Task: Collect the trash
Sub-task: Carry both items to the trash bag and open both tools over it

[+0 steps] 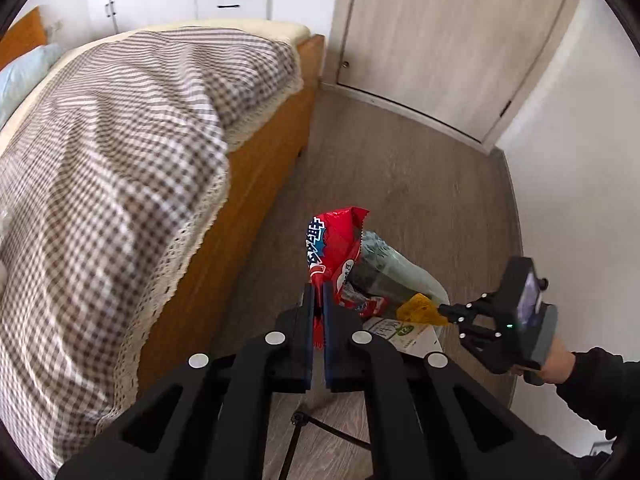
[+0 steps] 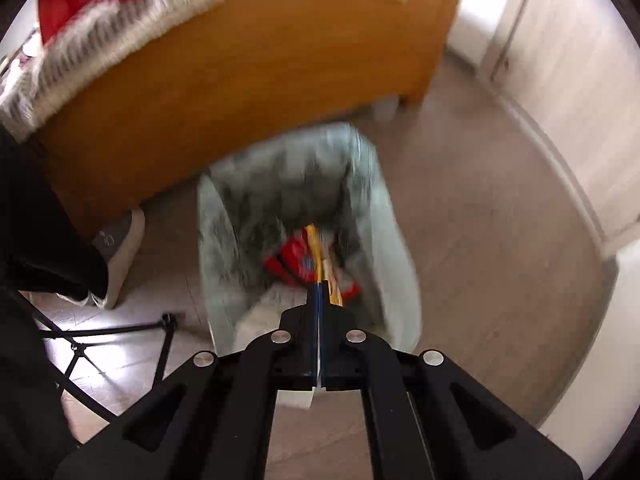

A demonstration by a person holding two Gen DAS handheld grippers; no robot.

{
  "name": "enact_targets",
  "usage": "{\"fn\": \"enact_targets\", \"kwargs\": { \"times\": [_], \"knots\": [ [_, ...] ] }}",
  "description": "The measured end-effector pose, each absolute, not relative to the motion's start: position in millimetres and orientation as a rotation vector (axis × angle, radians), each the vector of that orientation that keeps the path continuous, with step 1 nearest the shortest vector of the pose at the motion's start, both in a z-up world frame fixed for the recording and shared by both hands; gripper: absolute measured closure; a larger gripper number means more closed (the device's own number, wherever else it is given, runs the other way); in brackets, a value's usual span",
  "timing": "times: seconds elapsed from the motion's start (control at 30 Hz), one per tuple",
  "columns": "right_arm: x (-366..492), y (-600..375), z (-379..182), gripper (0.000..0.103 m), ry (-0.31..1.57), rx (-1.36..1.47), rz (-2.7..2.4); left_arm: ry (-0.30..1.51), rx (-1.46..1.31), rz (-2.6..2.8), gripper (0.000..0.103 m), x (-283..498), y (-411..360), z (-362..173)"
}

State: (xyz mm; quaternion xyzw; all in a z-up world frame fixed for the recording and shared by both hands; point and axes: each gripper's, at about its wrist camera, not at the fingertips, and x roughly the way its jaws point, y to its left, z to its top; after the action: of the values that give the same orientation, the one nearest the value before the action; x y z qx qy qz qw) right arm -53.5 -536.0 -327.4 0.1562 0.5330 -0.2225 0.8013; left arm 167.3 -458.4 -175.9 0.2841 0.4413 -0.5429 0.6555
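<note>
Left tongs [image 1: 319, 294] clamping crinkly red wrapper [image 1: 334, 246], right tongs [image 2: 320, 292] pinching thin yellow wrapper [image 2: 314, 240] over plastic-lined bin [image 2: 376, 184] beside wooden bed frame [image 2: 248, 56]

1. Wood floor [image 1: 400, 168]: lined trash bin [image 2: 384, 216] stands just beside the bed frame [image 1: 248, 184].
2. Shoe [image 2: 120, 248] and tripod legs [image 2: 120, 332] left of bin.
3. Checked blanket [image 1: 120, 140] on the bed.

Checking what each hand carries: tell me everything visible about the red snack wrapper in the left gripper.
The red snack wrapper is a crinkled, glossy plastic bag with white and blue lettering and a serrated top edge. It looks empty and creased. It stands upright, its lower part pinched between the shut blue-padded fingers of the left gripper. It hangs over the floor beside the wooden bed frame, in front of the plastic-lined trash bin; whether it touches the bin cannot be told.
</note>
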Motion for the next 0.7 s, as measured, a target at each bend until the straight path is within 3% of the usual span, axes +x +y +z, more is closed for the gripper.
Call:
{"fn": "enact_targets", "kwargs": {
  "times": [0.13,0.27,0.3,0.33,0.4,0.57,0.7],
  "knots": [
    [-82.1,-551.3,-363.4,0.102,1.190,0.555,-0.504,1.035,0.708,-1.280,0.102,151.0,-479.0,-189.0],
    [-99.8,-557.0,-357.4,0.101,1.123,0.622,-0.515,1.034,0.880,-1.333,0.102,124.0,-507.7,-215.4],
    [-102.1,-557.8,-352.8,0.092,1.101,0.637,-0.511,1.055,0.932,-1.343,0.102,118.6,-516.0,-227.3],
    [-104.1,-558.5,-348.6,0.071,1.083,0.647,-0.511,1.074,0.981,-1.339,0.102,114.8,-524.2,-239.9],
    [-108.4,-559.6,-337.8,0.049,1.043,0.642,-0.518,1.110,1.084,-1.340,0.102,106.3,-538.7,-267.2],
    [-109.0,-557.2,-326.1,0.049,1.019,0.585,-0.518,1.197,1.263,-1.296,0.101,92.4,-570.7,-331.8],
    [-120.5,-561.0,-315.3,0.049,0.981,0.614,-0.544,1.276,1.241,-1.234,0.099,95.8,-589.8,-368.9]
  ]
}}
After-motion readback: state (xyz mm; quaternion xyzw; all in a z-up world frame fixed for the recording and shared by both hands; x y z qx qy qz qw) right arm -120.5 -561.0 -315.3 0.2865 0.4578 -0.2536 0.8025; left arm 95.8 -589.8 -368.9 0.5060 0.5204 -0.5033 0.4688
